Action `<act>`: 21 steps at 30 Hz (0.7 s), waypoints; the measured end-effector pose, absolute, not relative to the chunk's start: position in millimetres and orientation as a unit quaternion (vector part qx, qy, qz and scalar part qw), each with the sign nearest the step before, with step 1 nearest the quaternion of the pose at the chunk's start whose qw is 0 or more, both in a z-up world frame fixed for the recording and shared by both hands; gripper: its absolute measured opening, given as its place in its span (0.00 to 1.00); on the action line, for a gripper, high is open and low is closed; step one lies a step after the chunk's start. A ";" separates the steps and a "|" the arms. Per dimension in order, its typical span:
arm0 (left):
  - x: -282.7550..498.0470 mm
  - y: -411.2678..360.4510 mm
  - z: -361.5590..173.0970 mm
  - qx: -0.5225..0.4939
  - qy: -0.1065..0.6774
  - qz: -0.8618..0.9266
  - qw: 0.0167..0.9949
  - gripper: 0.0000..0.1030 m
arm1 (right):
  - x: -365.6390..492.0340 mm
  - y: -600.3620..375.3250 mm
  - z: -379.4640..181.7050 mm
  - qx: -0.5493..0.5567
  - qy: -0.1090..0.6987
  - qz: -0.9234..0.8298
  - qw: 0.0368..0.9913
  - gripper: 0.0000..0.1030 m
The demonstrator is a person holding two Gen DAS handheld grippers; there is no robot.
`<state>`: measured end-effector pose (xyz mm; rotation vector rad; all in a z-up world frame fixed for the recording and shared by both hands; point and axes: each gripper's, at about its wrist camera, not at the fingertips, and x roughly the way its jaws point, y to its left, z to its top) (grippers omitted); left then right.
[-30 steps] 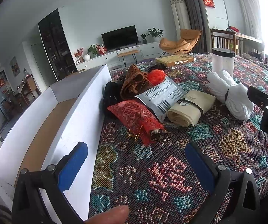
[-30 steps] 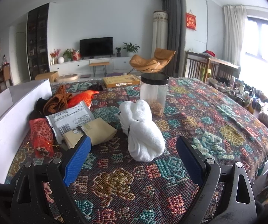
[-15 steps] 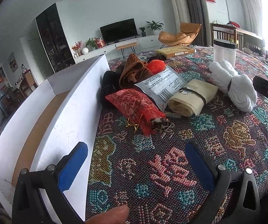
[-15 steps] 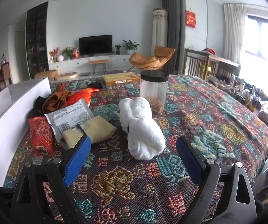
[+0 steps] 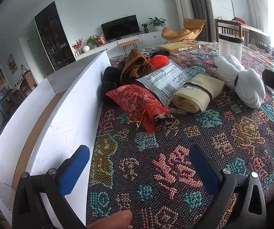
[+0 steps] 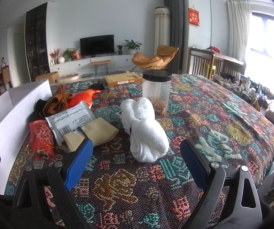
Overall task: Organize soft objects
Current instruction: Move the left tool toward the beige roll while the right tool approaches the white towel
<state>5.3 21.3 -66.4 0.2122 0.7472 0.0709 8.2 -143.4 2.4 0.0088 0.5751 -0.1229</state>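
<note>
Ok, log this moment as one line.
left tongs: open, empty | right tongs: open, empty, facing white towel roll | red pouch beside white box | nothing grasped

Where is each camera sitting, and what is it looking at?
Left wrist: sits on the left claw, open, facing the white box and red pouch; a fingertip shows.
Right wrist: sits on the right claw, open, facing the white towel and jar.
Both see the towel, pouch and patterned cloth.
</note>
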 end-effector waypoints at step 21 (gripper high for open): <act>40.1 22.2 -106.0 0.085 0.440 0.008 0.894 1.00 | 11.6 -148.5 0.4 0.023 0.298 -0.060 0.952 0.91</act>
